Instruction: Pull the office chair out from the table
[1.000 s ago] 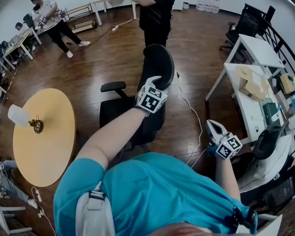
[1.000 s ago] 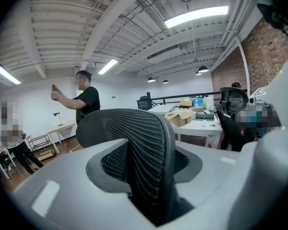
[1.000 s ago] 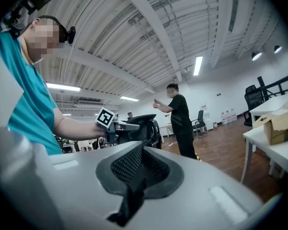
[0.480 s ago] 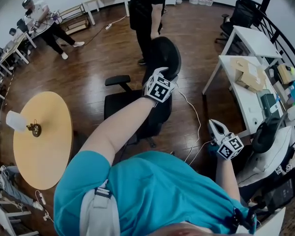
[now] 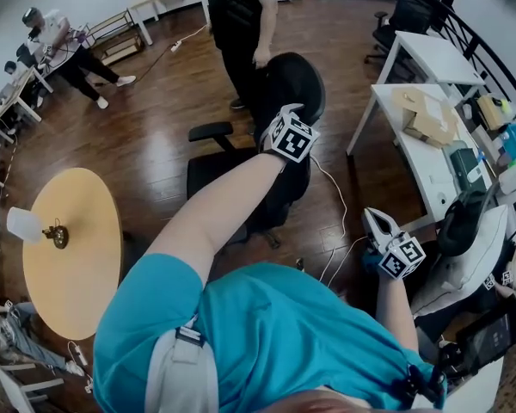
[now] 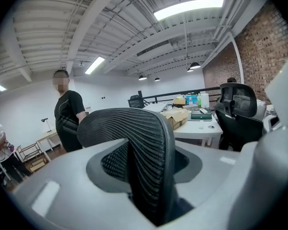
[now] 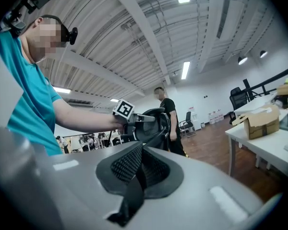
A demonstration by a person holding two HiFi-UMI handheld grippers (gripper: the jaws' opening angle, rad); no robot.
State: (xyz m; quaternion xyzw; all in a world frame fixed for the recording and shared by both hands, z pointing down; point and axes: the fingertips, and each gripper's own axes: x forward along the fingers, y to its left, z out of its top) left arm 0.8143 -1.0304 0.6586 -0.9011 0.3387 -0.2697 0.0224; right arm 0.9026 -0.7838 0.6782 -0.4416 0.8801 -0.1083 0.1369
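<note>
At twelve o'clock, our left claw [image 5: 285,113] grips the mesh back of the office chair [image 5: 217,177], which stands on open floor apart from the round surface [image 5: 69,256] at eight o'clock, our right claw [image 5: 374,220] clenched empty, so we judge the pull nearly done, needing a short steady draw, then release.

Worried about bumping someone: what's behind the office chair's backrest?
A person in black stands close behind the backrest, one hand hanging beside its edge. Whether the person touches it cannot be seen, because the backrest covers the gap.
</note>
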